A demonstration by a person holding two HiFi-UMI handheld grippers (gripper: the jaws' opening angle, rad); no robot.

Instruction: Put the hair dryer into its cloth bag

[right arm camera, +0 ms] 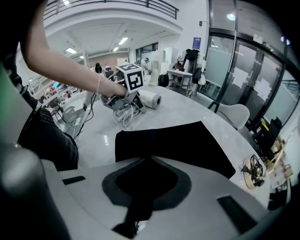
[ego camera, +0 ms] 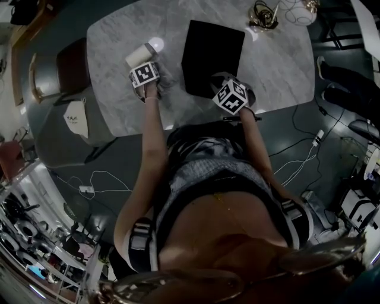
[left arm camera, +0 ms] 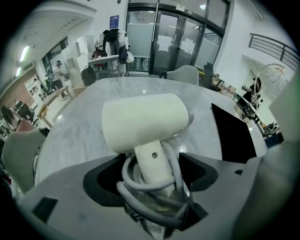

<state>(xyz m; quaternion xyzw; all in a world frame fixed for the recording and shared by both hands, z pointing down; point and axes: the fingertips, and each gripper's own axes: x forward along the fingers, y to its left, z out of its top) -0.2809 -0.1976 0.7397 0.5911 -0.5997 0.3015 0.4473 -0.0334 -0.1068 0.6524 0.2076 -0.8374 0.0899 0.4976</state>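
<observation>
The white hair dryer (ego camera: 142, 53) lies on the marble table (ego camera: 119, 35) at the left. In the left gripper view its body (left arm camera: 145, 122) fills the middle, and its handle, wrapped in grey cord (left arm camera: 140, 187), sits between the jaws. My left gripper (left arm camera: 152, 164) is shut on that handle and cord; the head view shows only its marker cube (ego camera: 144, 74). The black cloth bag (ego camera: 212, 56) lies flat at the table's middle. My right gripper (right arm camera: 147, 180) is shut on the bag's near edge (right arm camera: 173, 143), with black cloth pinched between its pads.
A small coil of wires (ego camera: 263, 18) sits at the far side of the table. A chair (ego camera: 71, 65) and a paper bag (ego camera: 76, 119) stand left of the table. Cables (ego camera: 297, 166) trail over the floor at the right.
</observation>
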